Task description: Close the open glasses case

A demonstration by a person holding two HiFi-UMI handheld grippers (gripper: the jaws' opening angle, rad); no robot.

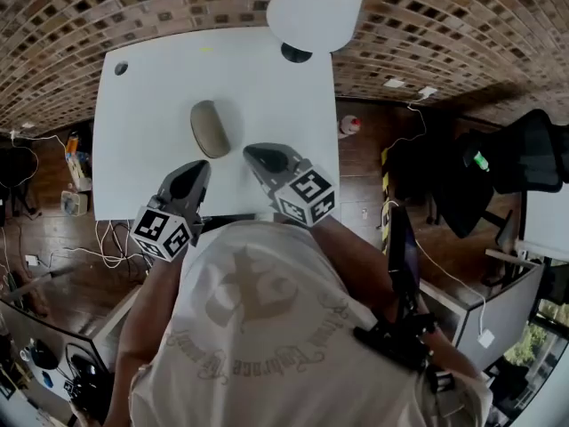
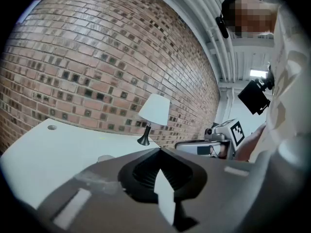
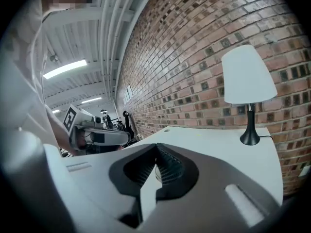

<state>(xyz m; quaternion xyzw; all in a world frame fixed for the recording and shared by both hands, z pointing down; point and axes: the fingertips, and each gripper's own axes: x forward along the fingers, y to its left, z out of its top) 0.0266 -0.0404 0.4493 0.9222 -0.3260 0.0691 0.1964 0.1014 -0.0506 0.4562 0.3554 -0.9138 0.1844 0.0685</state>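
Left gripper: jaws pressed together at the tips, nothing between them. It is held low over the near edge of the table, pointing toward the wall.

Right gripper: jaws also pressed together, empty. In the head view it sits just right of the left gripper and a little further in over the table.

Glasses case: lies on the white table, just beyond both sets of jaw tips and between their lines of approach. Neither gripper touches it. It reads as one taupe oval with no raised lid visible, so I judge it already closed, or very nearly. The seam is too small to check.

Handling (judgement): probably a light, rigid shell with a smooth, rounded top. It is likely to skid on the slick tabletop if pushed sideways. Any further press should come straight down on the lid near the long edge opposite the hinge, with the other gripper braced against the far side. Closed tips are suitable for pressing, so no pinch is needed.

Contents: the interior is not visible, so I cannot tell whether glasses are inside.

Further out: a table lamp with a white shade stands at the far right corner. A cable hole is at the far left corner. A brick wall is behind.
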